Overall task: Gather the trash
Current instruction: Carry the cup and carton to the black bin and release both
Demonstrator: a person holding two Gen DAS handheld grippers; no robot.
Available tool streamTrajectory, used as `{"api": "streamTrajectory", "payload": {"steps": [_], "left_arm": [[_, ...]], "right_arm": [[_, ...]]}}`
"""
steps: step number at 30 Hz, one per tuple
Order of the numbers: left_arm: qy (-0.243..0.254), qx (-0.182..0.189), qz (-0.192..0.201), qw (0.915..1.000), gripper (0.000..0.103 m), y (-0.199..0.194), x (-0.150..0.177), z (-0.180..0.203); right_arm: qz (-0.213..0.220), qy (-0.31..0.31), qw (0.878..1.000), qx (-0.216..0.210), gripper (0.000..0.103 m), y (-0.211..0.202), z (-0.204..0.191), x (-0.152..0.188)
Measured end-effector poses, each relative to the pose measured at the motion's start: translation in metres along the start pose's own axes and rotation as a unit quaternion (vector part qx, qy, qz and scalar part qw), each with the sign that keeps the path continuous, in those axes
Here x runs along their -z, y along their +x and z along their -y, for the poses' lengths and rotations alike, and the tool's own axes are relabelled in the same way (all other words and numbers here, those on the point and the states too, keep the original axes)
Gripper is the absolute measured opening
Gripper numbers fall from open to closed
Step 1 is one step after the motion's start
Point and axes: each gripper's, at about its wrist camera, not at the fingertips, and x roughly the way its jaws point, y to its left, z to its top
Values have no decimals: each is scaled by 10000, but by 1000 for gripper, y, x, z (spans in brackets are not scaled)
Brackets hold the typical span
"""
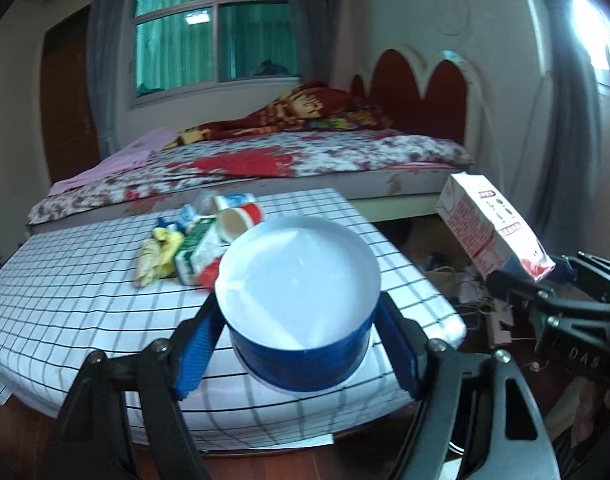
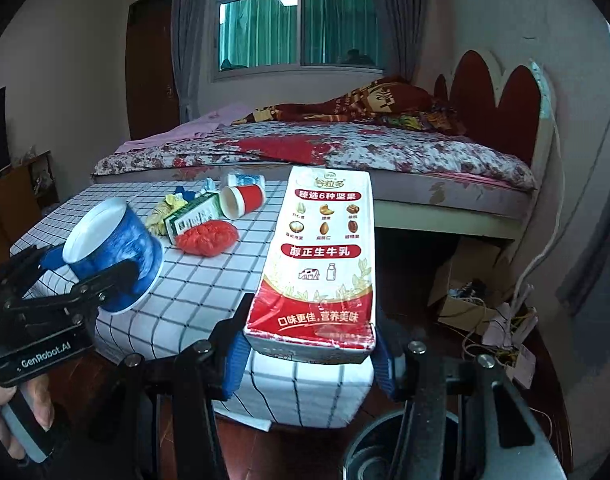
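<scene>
Mid-task: left claw (image 1: 301,344) clamps the blue tub (image 1: 301,300), right claw (image 2: 309,360) grips the milk carton (image 2: 321,256), both off the worktop (image 2: 209,280); about 6 scraps left there, including red cup (image 2: 243,200) and green carton (image 2: 193,214).

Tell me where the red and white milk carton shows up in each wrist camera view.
Left wrist view: the milk carton is at the right edge, tilted, held by the right gripper.
Right wrist view: the milk carton fills the centre, clamped at its bottom end.
Shared landmark: the red paper cup lying on the checked table.
</scene>
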Motion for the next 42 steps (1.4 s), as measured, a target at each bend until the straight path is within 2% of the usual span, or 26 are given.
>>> {"api": "streamTrajectory", "payload": {"steps": [7,16,23,34,36,37,38,39,40,42], "left_arm": [[228,623,-66,9978,75,3,8,43],[624,1354,-361,9882,75,15,27,103],[921,1974,-820,9725,75,34,52,144],[1102,2388,-1762,9486,76,77,98,184],[1065,2500,-1889,9436,78,82,104,189],[1014,2555,-1960,9413,83,86,105,190],[907,2671,-2096,9362,87,91,108,190],[779,2670,-2121,9368,93,91,111,188],[722,2602,-2106,9395,97,93,111,184],[633,2294,-2099,9483,97,91,115,178]], "right_arm": [[-20,151,9997,180,54,-32,34,31],[-451,257,9968,616,54,-47,86,75],[-982,309,9929,597,54,-37,121,118],[-1910,202,9813,162,54,8,159,180],[-2120,262,9769,-72,54,18,167,188],[-2224,240,9747,-43,55,25,172,193],[-2294,298,9728,119,75,30,179,198],[-2374,461,9700,236,98,35,188,204],[-2402,619,9685,225,100,38,197,209],[-2454,812,9652,404,100,39,208,215]]}}
